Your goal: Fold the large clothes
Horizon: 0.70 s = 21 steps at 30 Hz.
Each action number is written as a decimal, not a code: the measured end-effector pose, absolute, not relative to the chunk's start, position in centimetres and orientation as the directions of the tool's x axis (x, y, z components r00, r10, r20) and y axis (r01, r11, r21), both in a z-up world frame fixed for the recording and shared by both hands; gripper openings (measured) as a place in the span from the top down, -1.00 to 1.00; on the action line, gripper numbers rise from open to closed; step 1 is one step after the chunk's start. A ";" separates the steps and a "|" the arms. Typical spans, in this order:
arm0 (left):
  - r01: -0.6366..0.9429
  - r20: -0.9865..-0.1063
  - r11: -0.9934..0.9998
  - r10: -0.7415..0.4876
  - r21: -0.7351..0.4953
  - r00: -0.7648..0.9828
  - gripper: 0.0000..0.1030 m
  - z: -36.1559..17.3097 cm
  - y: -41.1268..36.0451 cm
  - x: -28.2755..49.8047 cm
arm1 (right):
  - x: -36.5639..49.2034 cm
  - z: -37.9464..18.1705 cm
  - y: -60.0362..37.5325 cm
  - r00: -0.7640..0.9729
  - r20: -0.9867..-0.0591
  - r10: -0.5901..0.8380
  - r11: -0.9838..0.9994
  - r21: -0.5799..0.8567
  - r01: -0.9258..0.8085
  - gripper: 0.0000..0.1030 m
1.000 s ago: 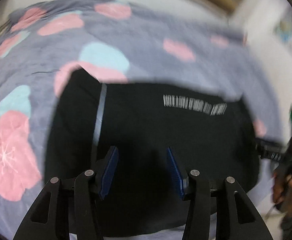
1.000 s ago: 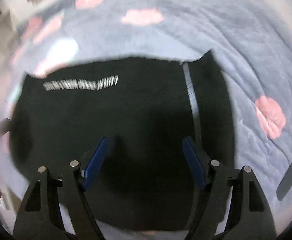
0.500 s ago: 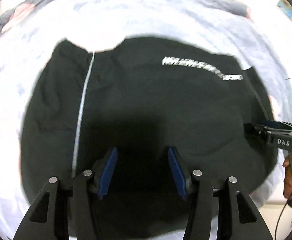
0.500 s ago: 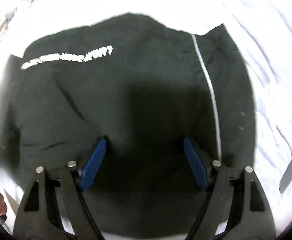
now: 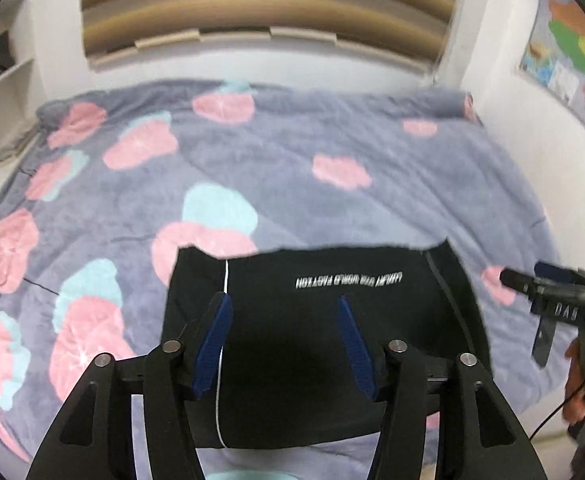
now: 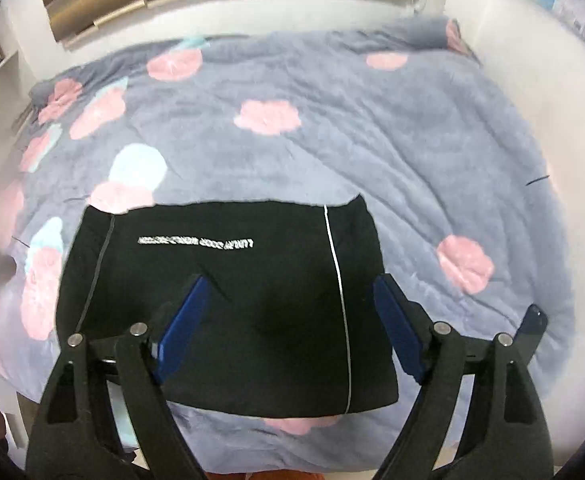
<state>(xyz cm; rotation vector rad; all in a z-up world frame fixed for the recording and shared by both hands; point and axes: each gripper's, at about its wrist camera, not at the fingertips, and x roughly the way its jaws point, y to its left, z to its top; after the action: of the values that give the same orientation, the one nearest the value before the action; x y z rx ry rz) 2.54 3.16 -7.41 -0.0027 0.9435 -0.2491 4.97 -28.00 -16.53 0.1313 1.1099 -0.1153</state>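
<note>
Garment: black folded fabric piece [image 5: 324, 344] with a thin white stripe and a line of white lettering, lying flat on the grey fleece blanket [image 5: 276, 160] with pink and pale-blue blotches that covers the bed. It sits at the near edge of the bed, squared into a rough rectangle.

Left gripper [image 5: 286, 342]: blue-padded fingers [image 5: 214, 344] spread apart, jaws having just been opening, nothing between the pads. Garment lies below and beyond the fingertips, apart from them; in this view the white stripe [image 5: 224, 280] runs just beside the left-hand pad and the lettering [image 5: 348, 280] sits beyond the right-hand pad.

Right gripper [image 6: 292, 326]: blue-padded fingers [image 6: 182, 322] spread wider, jaws also having just been opening, pads empty. Same garment [image 6: 220, 320] below it; here the white stripe [image 6: 338, 300] falls between the two pads, nearer the right-hand one, lettering [image 6: 196, 242] beyond the left-hand pad.

Right edge of the left wrist view: the other gripper's black body [image 5: 552, 300] held in a hand [image 5: 584, 384], blurred; it appears to be off the garment's side, over the blanket. A thin dark strap-like thing [image 5: 542, 340] lies on the blanket near it; cannot tell what it is.

Background: tan slatted blind [image 5: 268, 4] above the bed's far end, colourful wall map [image 5: 572, 52] at right.
</note>
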 end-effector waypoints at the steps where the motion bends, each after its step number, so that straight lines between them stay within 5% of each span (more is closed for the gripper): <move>1: 0.201 -0.787 0.974 -0.206 -0.107 0.582 -0.24 -6.2 2.8 1.8 | 4.8 -15.8 -27.9 0.447 -0.894 -0.030 0.987 0.045 0.157 -0.62; 10: 0.156 -0.727 0.987 -0.133 -0.037 0.673 -0.41 -0.3 0.6 -1.2 | 1.8 -11.4 -25.9 0.504 -0.862 -0.049 0.989 0.027 0.142 -0.69; 21: 0.169 -0.712 0.986 -0.121 -0.004 0.691 -0.43 0.8 -1.3 -3.5 | 0.2 -10.2 -26.0 0.525 -0.848 -0.071 0.985 0.024 0.172 -0.82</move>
<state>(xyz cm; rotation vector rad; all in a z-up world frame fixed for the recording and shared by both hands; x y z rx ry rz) -3.49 -1.28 0.82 0.0639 0.7914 -0.1624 0.16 -26.02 -10.21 0.1094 1.0088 -0.1455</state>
